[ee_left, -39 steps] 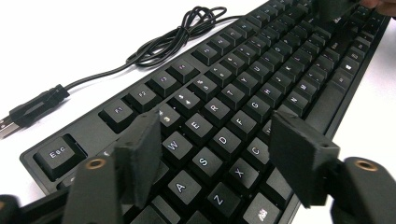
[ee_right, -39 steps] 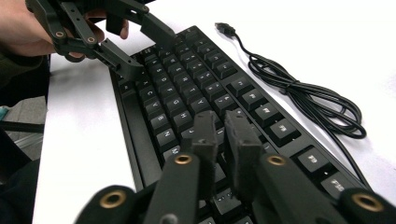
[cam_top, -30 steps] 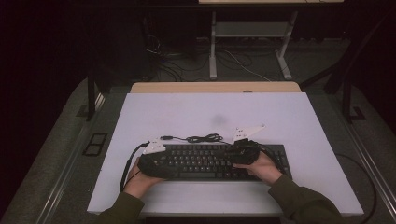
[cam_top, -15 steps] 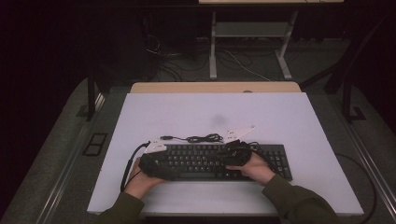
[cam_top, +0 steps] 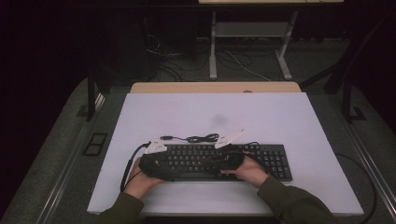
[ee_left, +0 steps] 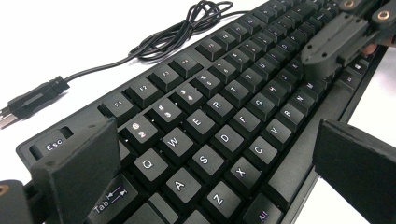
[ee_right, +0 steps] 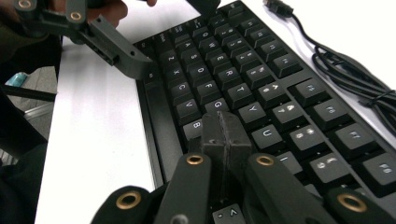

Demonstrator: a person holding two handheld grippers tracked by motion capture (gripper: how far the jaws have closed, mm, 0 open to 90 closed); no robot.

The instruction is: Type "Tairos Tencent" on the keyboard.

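High view: black keyboard [cam_top: 219,161] sits on white table [cam_top: 280,116], near edge, cable [cam_top: 196,138] coiled just behind it. Left gripper [cam_top: 156,163] over kbd's left end, right gripper [cam_top: 229,158] over its middle; both forearms come in low from the bottom. Vs 1 s ago: right hand slid left along kbd, left hand stayed put.

Left gripper view: jaws spread wide, just been opening, straddling kbd's left end, not pressing it. Legible: Esc, Tab, Q W E R T, A S D F G, Z X C, Alt. USB plug [ee_left: 28,102] lies on table.

Right gripper view: jaws pressed together, nothing between, tips over B/G keys. Y, U, H, V readable.
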